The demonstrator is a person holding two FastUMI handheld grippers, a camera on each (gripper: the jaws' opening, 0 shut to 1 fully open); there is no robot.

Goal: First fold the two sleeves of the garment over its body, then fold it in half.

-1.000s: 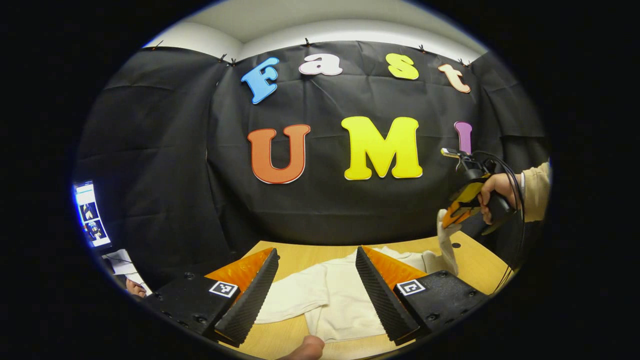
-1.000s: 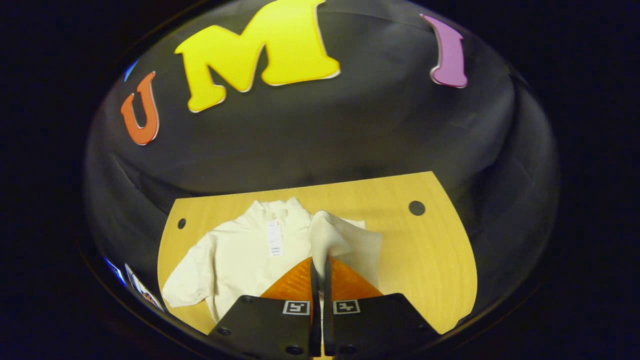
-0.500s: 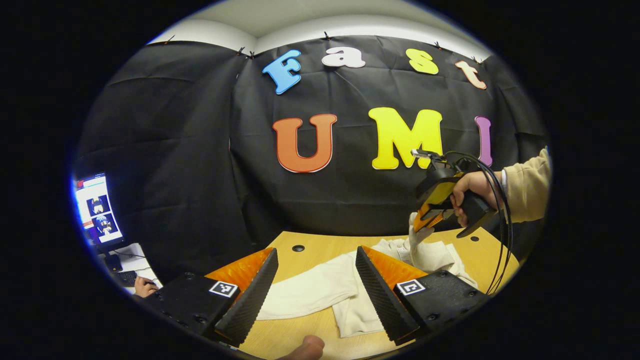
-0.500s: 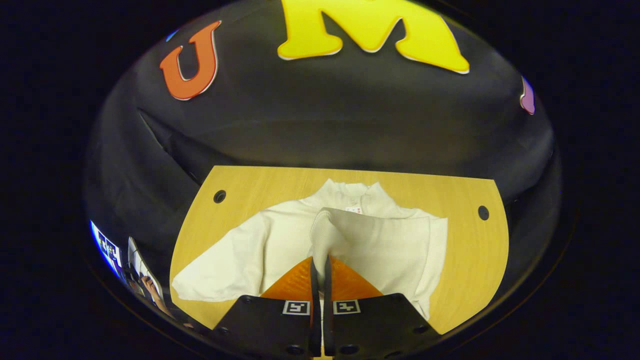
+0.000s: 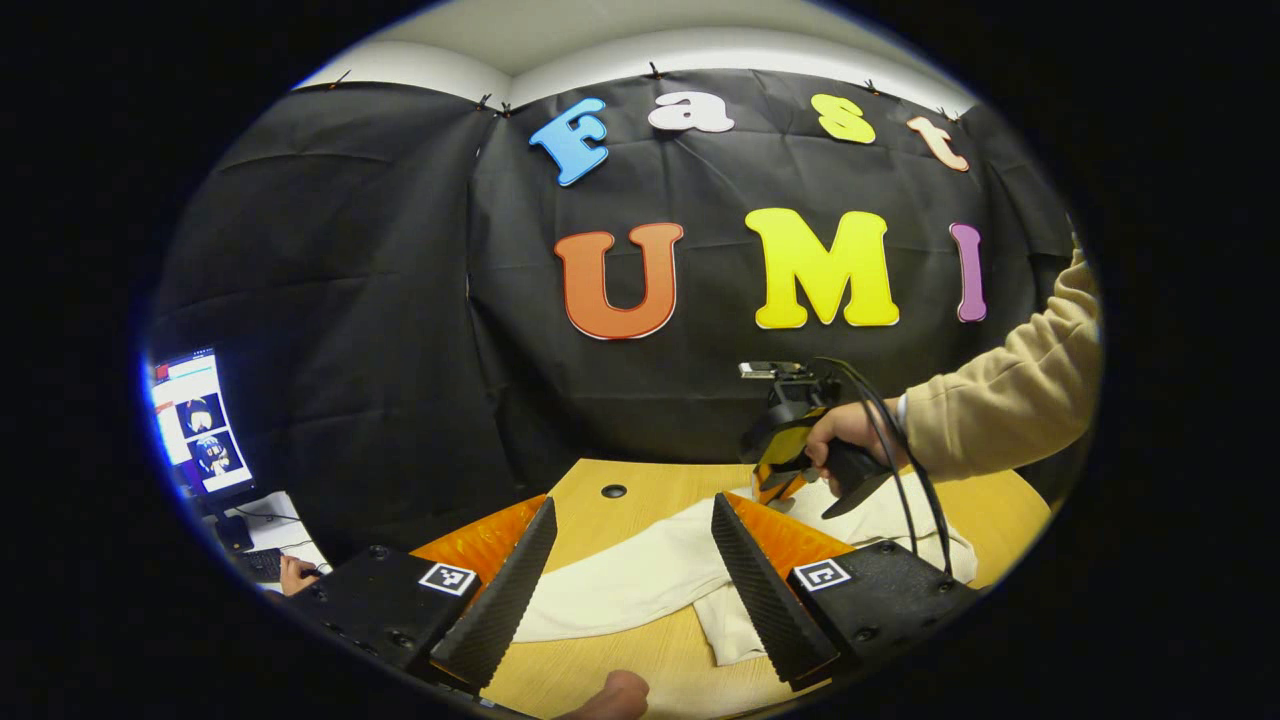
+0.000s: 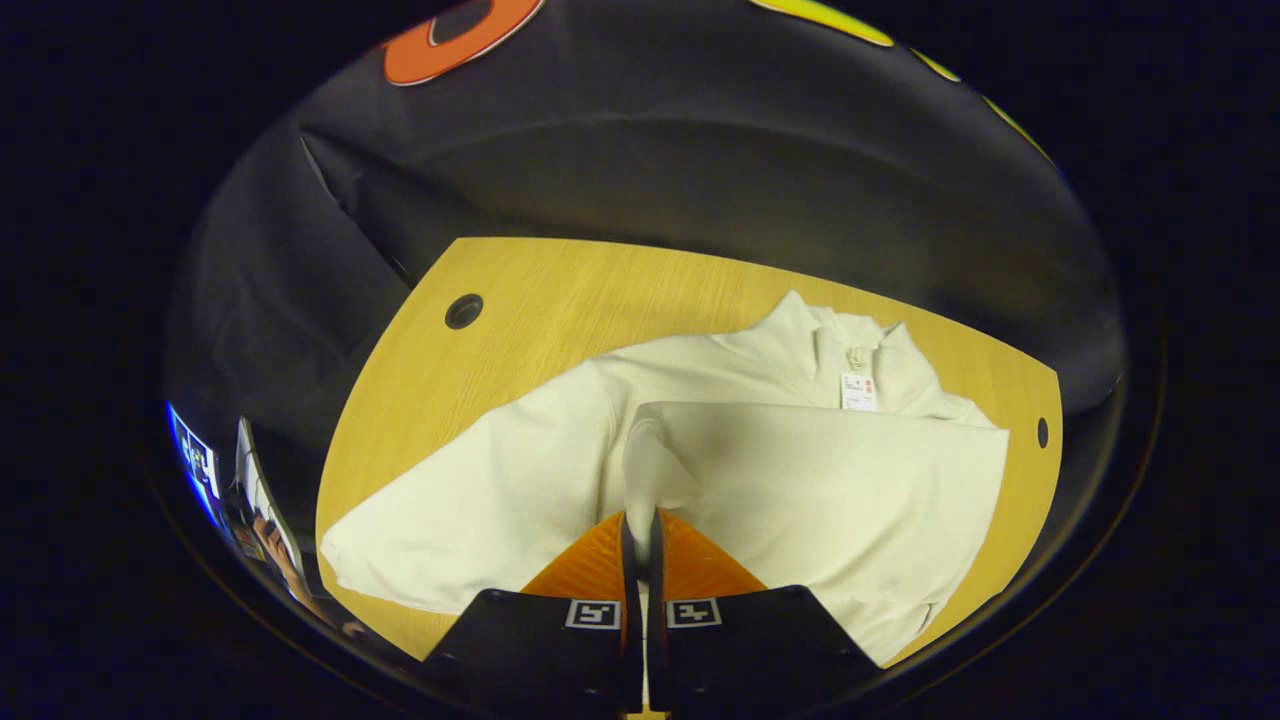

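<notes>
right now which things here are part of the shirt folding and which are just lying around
Part of the job:
- cream short-sleeved shirt on the wooden table
- its right sleeve, pinched in the right gripper
- left gripper, open above the other sleeve

Just about:
- lit monitor
- keyboard under a hand

Left hand-held gripper [image 5: 630, 560] fingers wide apart; right hand-held gripper [image 6: 640, 530] fingers pinched together, angled downward.
</notes>
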